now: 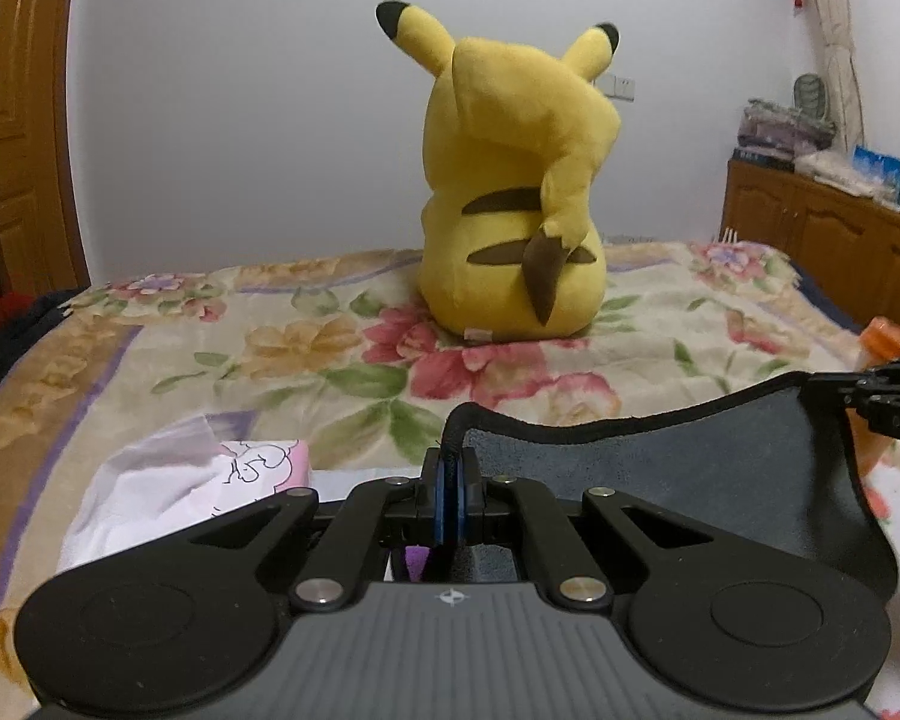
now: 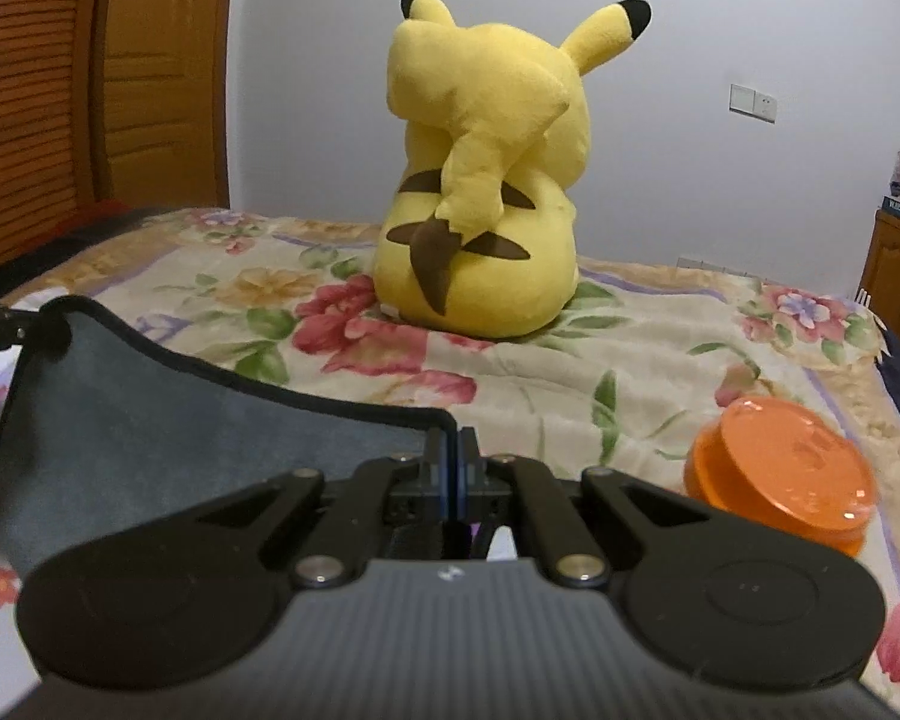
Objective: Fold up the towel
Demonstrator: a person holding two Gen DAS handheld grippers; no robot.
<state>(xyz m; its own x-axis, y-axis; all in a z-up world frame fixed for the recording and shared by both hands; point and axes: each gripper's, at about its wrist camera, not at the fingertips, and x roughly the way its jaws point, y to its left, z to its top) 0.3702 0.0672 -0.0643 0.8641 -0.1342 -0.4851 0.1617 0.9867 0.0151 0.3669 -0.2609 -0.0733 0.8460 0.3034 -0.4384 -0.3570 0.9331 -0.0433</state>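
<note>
The floral bed cover (image 1: 306, 354) carries everything here, and the towel (image 1: 678, 468) hangs lifted above its near edge, stretched between the 2 grippers with its lower part draping back down toward the cover. It is a dark grey-blue cloth with a black bound hem, and its top edge sags in a shallow curve between the 2 holds, which suggests a soft, light, limp piece that will not keep any shape on its own; I judge it easy to carry but prone to bunching, so the corners on the hem are the sensible places to hold, since the binding gives the pads something firmer to bite. The left gripper (image 1: 450, 468) has its jaws closed on 1 top corner, the hem rising in a small loop just above the pads, and the right gripper (image 2: 457, 456) is likewise clamped on the other top corner. The nap looks short and matte, so slipping seems unlikely. Toward the far edge sits a yellow plush toy (image 1: 510, 192), well apart from the towel; an orange round lid (image 2: 780, 468) lies near the right edge, and a crumpled white bag (image 1: 168, 498) near the left.
</note>
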